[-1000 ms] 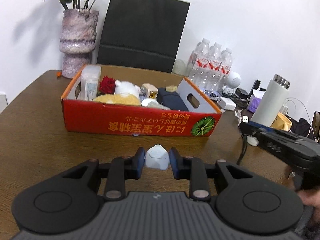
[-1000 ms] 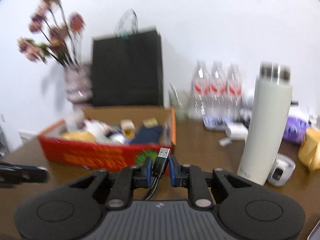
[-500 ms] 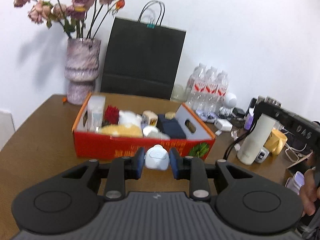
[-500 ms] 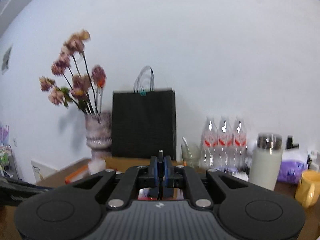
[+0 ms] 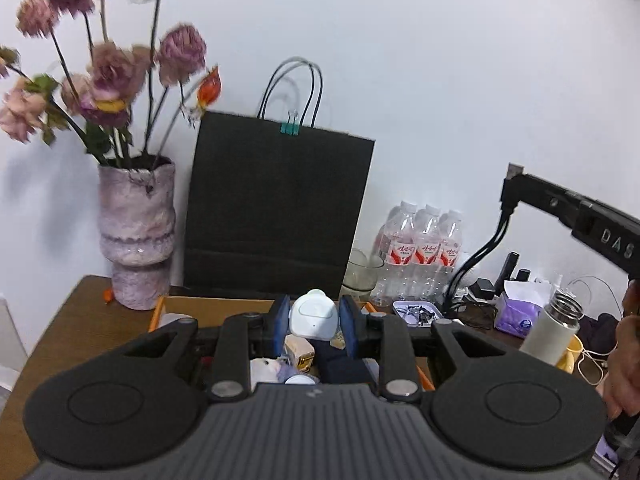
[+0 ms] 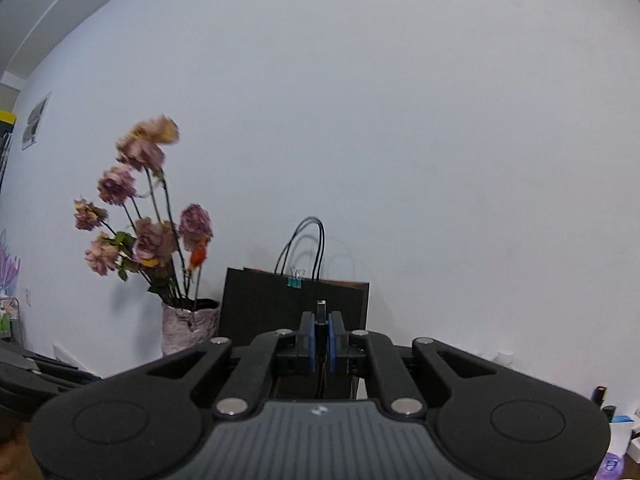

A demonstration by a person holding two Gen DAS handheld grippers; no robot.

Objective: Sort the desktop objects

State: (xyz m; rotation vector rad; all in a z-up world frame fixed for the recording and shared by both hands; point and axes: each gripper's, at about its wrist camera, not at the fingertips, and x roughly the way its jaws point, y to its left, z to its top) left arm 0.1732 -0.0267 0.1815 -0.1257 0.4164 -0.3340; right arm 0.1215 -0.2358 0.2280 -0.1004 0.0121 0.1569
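My left gripper [image 5: 314, 320] is shut on a small white rounded gadget [image 5: 313, 315], held above the orange cardboard box [image 5: 161, 307] that holds several small items. In the right wrist view my right gripper [image 6: 320, 336] is shut on a black USB cable [image 6: 321, 312]; its plug sticks up between the blue pads and the cord hangs below. The same right gripper [image 5: 516, 188] shows at the right edge of the left wrist view, raised high, with the cable [image 5: 476, 260] dangling toward the table and a hand [image 5: 624, 356] on its handle.
A black paper bag [image 5: 276, 208] and a vase of dried flowers [image 5: 136, 232] stand against the wall behind the box. Water bottles [image 5: 424, 248], a white thermos [image 5: 554, 326], a purple tissue pack [image 5: 516, 312] and a tray of small parts [image 5: 416, 312] crowd the right side of the brown table [image 5: 76, 328].
Both grippers have risen well above the table with their objects still held. The right view swung up from the box and thermos to the wall, and its plug turned edge-on.
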